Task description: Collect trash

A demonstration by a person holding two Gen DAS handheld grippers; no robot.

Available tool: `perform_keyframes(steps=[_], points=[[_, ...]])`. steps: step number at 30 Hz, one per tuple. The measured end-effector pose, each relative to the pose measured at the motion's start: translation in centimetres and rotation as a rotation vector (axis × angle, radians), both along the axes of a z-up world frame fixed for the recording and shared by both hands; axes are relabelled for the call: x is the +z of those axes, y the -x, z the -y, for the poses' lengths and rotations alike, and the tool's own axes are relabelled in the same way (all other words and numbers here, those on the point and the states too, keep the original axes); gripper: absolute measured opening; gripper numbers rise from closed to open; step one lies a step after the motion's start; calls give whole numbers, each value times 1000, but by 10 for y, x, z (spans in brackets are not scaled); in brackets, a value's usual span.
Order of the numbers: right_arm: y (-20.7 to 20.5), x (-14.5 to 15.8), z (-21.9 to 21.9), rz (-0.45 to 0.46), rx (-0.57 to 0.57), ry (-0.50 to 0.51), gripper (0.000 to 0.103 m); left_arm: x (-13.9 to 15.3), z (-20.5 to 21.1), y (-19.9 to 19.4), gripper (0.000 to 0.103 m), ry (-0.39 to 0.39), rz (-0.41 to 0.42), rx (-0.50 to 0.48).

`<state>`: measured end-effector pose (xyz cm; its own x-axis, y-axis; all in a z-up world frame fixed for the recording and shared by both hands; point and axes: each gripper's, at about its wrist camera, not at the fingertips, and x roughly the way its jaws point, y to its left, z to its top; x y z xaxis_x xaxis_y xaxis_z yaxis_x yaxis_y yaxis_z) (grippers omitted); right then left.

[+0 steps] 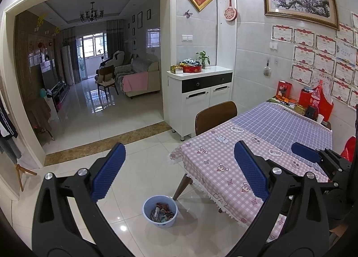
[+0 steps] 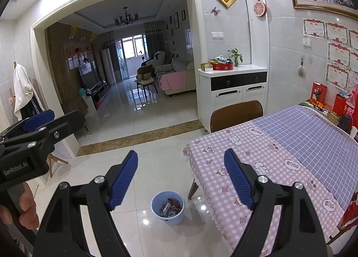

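Round pale-blue plastic bin [image 1: 160, 211] on glossy white tile floor [image 1: 125, 127], beside pink-checked clothed table [image 1: 223, 167], holding crumpled wrappers [image 1: 162, 211]. Left gripper [image 1: 179, 172] and right gripper [image 2: 181, 178] jaws wide, empty.

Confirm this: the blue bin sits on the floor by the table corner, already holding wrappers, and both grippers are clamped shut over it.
One thing is wrong: neither gripper is shut. The left gripper and right gripper both stand open with nothing between the pads, as each wrist view shows. The rest holds: the blue bin sits on the floor by the table corner with wrappers inside.
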<state>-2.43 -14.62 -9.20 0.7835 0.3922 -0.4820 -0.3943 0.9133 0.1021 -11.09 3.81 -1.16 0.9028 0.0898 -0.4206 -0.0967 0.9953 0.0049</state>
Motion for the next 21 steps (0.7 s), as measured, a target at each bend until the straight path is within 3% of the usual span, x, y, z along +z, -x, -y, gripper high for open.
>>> perform_keyframes(steps=[21], points=[[-2, -3, -4, -11, 6, 0, 78, -2, -1, -3, 96, -1, -3, 5]])
